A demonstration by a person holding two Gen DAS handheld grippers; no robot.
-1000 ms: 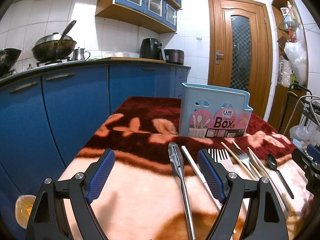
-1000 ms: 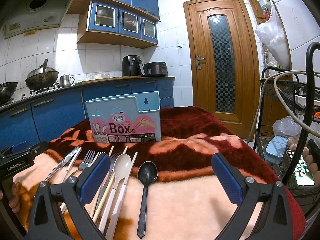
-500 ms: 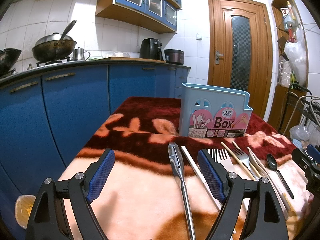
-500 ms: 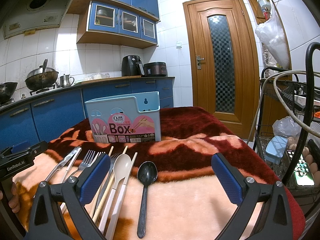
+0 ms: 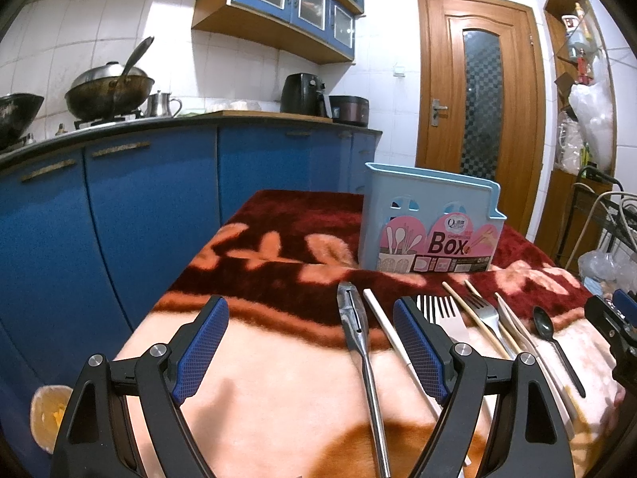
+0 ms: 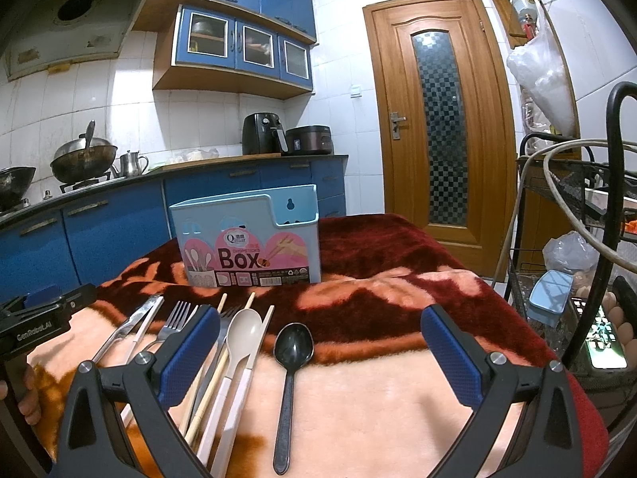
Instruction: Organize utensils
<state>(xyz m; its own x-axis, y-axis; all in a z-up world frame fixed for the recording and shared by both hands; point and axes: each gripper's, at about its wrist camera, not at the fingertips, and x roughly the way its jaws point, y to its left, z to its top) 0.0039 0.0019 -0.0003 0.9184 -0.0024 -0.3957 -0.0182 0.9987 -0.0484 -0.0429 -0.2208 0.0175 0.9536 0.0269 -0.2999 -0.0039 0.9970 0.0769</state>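
A wok (image 5: 108, 93) sat on the stove beside a metal kettle (image 5: 161, 104). An air fryer (image 6: 262, 134) and rice cooker (image 6: 308, 140) stood near the wooden door (image 6: 436, 119).

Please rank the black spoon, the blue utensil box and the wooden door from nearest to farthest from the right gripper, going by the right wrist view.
1. Black spoon: lies on the blanket between the open fingers of the right gripper, left of centre.
2. Blue utensil box: stands upright farther back, to the left.
3. Wooden door: far wall, right of the box.
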